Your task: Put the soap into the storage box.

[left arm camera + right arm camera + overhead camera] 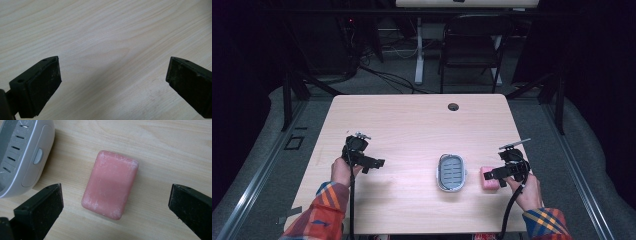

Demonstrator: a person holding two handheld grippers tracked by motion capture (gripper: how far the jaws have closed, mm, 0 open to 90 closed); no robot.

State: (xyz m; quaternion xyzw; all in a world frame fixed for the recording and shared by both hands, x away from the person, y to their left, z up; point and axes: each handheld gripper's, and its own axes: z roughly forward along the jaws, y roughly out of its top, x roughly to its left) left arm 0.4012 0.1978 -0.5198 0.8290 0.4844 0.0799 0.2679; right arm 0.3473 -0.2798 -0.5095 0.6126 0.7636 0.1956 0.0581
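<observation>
High view: right gripper (490, 176) hovers, fingers spread, over pink soap (488, 182).

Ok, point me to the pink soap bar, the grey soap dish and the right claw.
pink soap bar (110, 183): right gripper view, middle of its top face.
grey soap dish (451, 172): high view, its slotted inner tray.
right claw (115, 202): right gripper view, midway between its open jaws.

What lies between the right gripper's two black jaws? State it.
The pink rectangular soap bar lies flat on the light wooden table, between the open right gripper jaws without touching either, as the right gripper view shows.
</observation>
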